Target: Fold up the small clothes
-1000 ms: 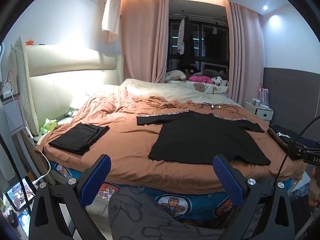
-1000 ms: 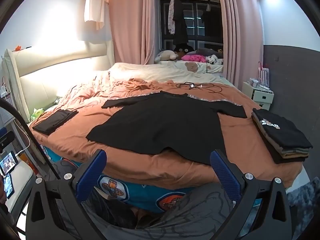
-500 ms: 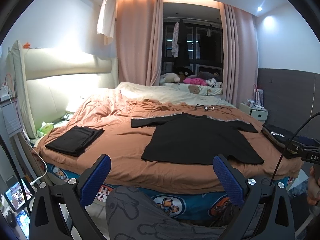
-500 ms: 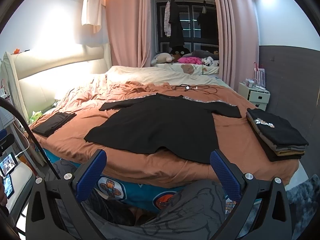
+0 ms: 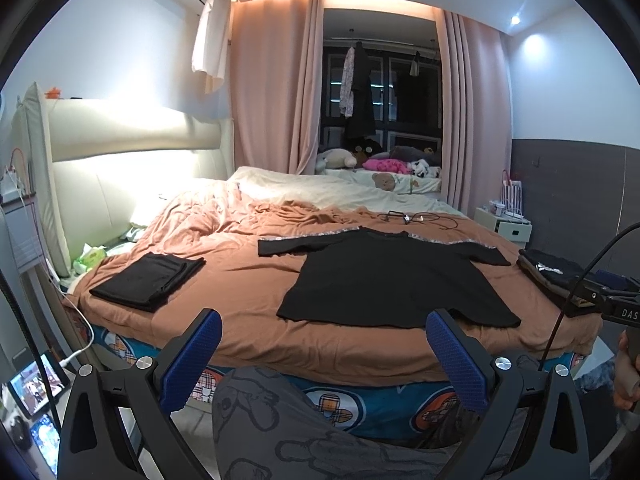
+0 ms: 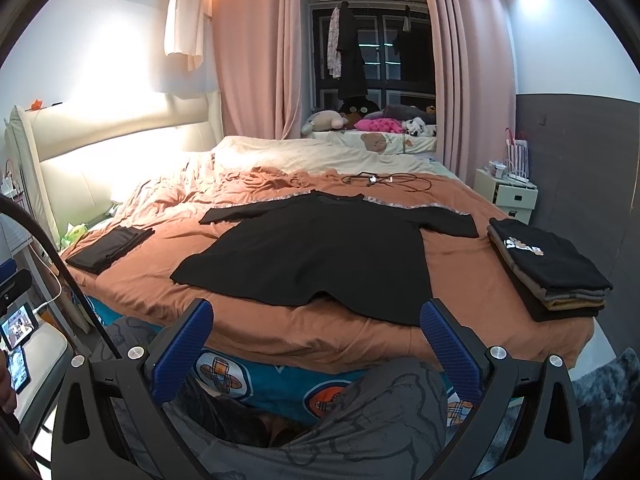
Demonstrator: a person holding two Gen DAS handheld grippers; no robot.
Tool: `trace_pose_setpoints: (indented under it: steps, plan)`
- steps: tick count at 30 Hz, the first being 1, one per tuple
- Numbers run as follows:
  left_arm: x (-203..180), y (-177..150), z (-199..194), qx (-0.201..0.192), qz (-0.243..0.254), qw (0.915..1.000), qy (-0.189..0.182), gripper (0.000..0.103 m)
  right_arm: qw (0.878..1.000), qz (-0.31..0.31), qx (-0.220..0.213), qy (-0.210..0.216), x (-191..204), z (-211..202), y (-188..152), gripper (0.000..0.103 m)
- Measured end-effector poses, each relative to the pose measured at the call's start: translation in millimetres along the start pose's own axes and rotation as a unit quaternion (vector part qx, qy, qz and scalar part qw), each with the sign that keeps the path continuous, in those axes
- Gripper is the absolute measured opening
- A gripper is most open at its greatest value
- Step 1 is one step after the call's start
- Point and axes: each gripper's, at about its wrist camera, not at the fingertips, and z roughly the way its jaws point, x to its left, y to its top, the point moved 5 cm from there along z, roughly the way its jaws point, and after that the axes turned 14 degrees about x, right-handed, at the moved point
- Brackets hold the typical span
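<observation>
A black T-shirt (image 5: pixel 394 276) (image 6: pixel 324 246) lies spread flat, sleeves out, on the orange bedspread (image 5: pixel 240 288) (image 6: pixel 160 280). My left gripper (image 5: pixel 324 354) hangs open short of the bed's near edge, nothing between its blue pads. My right gripper (image 6: pixel 316 344) is open too, held back from the shirt's hem, and it holds nothing. A folded black garment (image 5: pixel 148 280) (image 6: pixel 110 248) rests near the bed's left edge. A stack of folded clothes (image 6: pixel 548 268) (image 5: pixel 556 276) sits at the right edge.
A person's grey patterned trouser legs (image 5: pixel 300 432) (image 6: pixel 360 424) fill the space below both grippers. Cables (image 6: pixel 384 180) lie on the far bedspread. A white nightstand (image 6: pixel 506 194) stands right of the bed; phones on a stand (image 5: pixel 34 384) sit lower left.
Both views have drawn back and tilted up slightly, so the bed sits lower and a bit farther away. The shirt and the stacks have not moved. Both grippers stay open.
</observation>
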Motion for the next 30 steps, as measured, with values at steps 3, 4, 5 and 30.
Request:
trace_pose_setpoints:
  steps: [3, 4, 5, 30]
  plan:
    - [1.9, -1.1, -2.2, -0.001, -0.002, 1.0, 0.001, 0.103, 1.0, 0.001, -0.001, 0.002, 1.5, -0.9, -0.6, 0.103]
    - [2.3, -1.5, -2.8, -0.002, -0.002, 1.0, 0.001, 0.103, 1.0, 0.003, -0.001, 0.003, 0.9, -1.4, -1.1, 0.103]
    - [2.3, -1.6, -2.9, -0.002, -0.002, 1.0, 0.001, 0.103, 1.0, 0.004, -0.001, 0.006, 0.8, -1.6, -0.6, 0.103]
    - [3.6, -7.4, -13.1, -0.006, -0.011, 0.9999, 0.001, 0.103, 1.0, -0.005, -0.008, 0.01, 3.8, -4.2, -7.8, 0.103]
